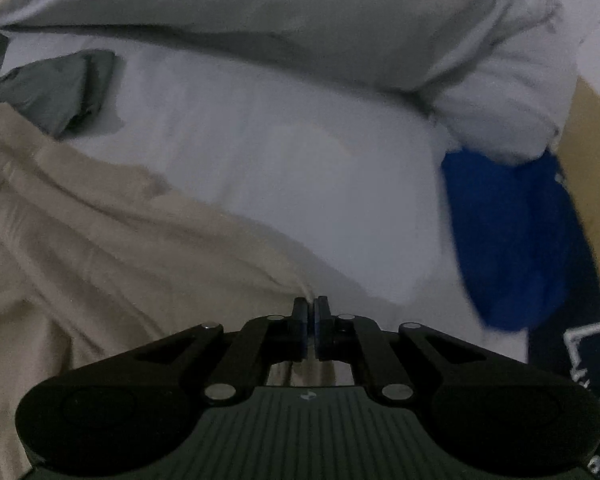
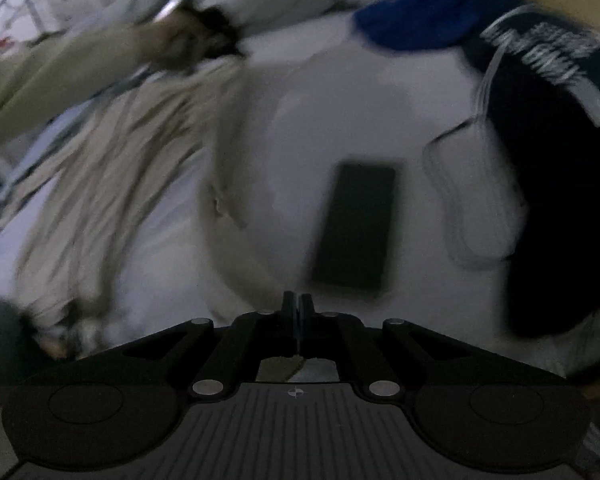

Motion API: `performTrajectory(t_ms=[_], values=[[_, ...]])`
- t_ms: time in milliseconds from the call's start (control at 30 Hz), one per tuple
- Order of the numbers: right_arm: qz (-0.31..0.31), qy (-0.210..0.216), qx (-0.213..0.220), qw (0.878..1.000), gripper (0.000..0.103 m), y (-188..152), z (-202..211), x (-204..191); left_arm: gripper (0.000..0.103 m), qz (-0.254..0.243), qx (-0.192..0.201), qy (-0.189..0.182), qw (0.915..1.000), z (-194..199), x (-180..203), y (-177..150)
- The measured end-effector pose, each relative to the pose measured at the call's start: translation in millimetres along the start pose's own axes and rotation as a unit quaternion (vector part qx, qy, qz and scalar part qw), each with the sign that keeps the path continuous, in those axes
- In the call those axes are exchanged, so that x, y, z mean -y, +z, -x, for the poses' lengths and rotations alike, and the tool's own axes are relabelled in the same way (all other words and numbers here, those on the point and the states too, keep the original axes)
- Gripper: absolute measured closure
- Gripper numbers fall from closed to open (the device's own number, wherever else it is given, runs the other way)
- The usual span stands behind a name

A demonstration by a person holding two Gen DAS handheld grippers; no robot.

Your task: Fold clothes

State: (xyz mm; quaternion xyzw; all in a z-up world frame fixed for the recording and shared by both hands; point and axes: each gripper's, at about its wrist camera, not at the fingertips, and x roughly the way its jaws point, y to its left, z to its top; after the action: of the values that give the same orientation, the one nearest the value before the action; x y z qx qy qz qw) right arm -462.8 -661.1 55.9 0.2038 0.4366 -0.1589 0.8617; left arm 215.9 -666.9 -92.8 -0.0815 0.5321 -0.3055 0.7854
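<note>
1. Your left gripper (image 1: 310, 312) is matte black: two slim fingers with dark blue pads, carried on angled linkage bars.
2. Round silver pins mark each pivot, and two broad rounded lobes flank a grey ribbed plate with a small emblem at its top edge.
3. Your right gripper (image 2: 298, 308) has the same black build, silver pins, ribbed plate and a crosshair-like mark.
4. In the blurred right wrist view, your sleeve (image 2: 52, 68) looks pale olive or beige, perhaps with a dark cuff.
</note>
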Motion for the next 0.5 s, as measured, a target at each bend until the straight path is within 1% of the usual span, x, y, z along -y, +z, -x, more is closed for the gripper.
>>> performTrajectory(t_ms=[67,167,200,300,400,467,500], values=[[0.003,-0.04,0.019,0.999,0.101,16,8,18,0.097,0.012,0.013,-0.01,0.9998,-4,-1,11],[0.01,-0.097,0.041,0.994,0.102,38,17,43,0.097,0.025,0.035,-0.024,0.9988,-6,1,25],[0.009,-0.109,0.047,0.993,0.102,45,18,51,0.097,0.029,0.036,-0.028,0.9985,-8,1,30],[0.0,-0.14,0.064,0.988,0.102,64,17,75,0.097,0.033,0.035,-0.026,0.9985,-14,5,33],[-0.01,-0.153,0.076,0.985,0.102,83,12,95,0.097,0.038,0.031,-0.021,0.9986,-19,7,33],[-0.016,-0.158,0.078,0.984,0.102,94,7,107,0.097,0.036,0.028,-0.015,0.9989,-26,9,31],[-0.017,-0.168,0.075,0.983,0.102,99,4,112,0.097,0.035,0.027,-0.012,0.9989,-29,9,31]])
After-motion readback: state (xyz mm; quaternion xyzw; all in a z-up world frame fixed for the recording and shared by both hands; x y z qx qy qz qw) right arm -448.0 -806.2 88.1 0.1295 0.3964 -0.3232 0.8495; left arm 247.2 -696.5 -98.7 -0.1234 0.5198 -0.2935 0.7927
